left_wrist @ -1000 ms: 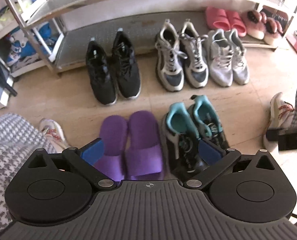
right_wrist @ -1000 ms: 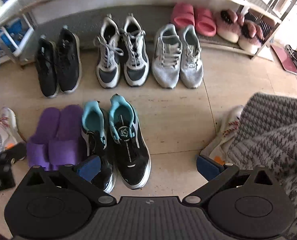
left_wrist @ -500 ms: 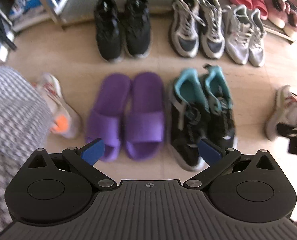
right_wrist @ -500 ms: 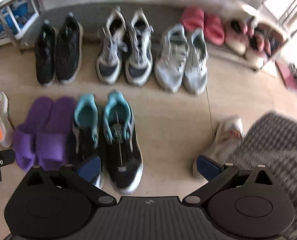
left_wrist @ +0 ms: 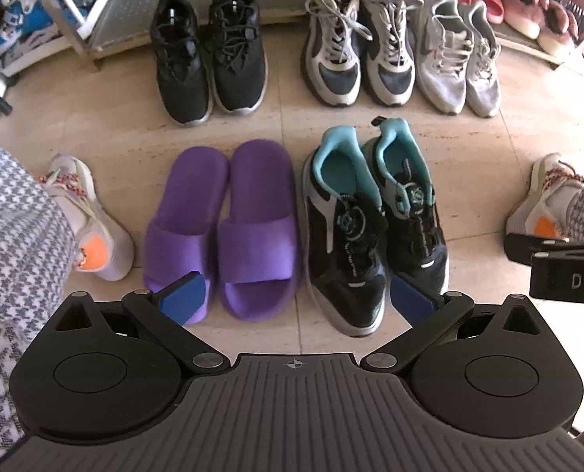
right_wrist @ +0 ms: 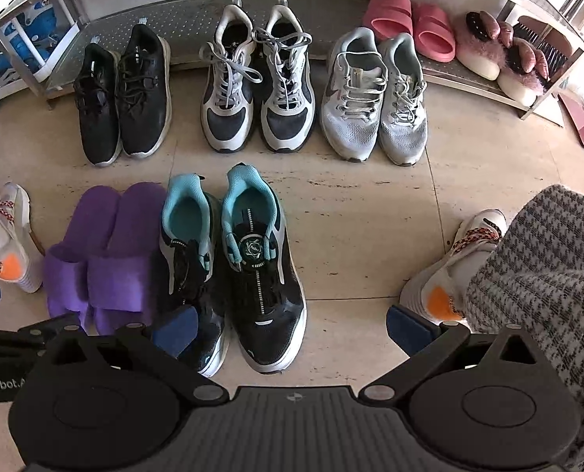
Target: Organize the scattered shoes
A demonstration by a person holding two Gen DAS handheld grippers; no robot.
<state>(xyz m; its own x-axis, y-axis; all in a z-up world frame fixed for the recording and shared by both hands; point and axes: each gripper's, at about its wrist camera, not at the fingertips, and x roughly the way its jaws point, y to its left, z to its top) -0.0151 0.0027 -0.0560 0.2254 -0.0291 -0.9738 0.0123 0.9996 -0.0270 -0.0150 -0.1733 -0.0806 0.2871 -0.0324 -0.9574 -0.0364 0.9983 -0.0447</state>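
On the tile floor a back row holds black sneakers (left_wrist: 209, 51), grey-and-white laced sneakers (left_wrist: 358, 51) and pale grey sneakers (left_wrist: 461, 59). In front sit purple slippers (left_wrist: 229, 224) beside black-and-teal sneakers (left_wrist: 374, 220), also seen as purple slippers (right_wrist: 99, 259) and teal sneakers (right_wrist: 233, 263) from the right. My left gripper (left_wrist: 297, 299) hangs open above the near ends of the slippers and teal pair, holding nothing. My right gripper (right_wrist: 290, 328) is open and empty over the teal pair's toes and bare floor.
A metal shoe rack (right_wrist: 197, 11) along the wall carries pink slides (right_wrist: 409, 23) and fluffy pink slippers (right_wrist: 500, 55). The person's worn white-and-orange shoes (left_wrist: 87, 220) (right_wrist: 445, 279) and houndstooth trouser legs (right_wrist: 547, 275) flank the rows. Blue items (left_wrist: 20, 11) sit at far left.
Both views have steadied and sharpened after a blurred move. The left view has pulled back and tilted down, showing the slippers and teal pair whole. No shoe has moved; both grippers stay open.
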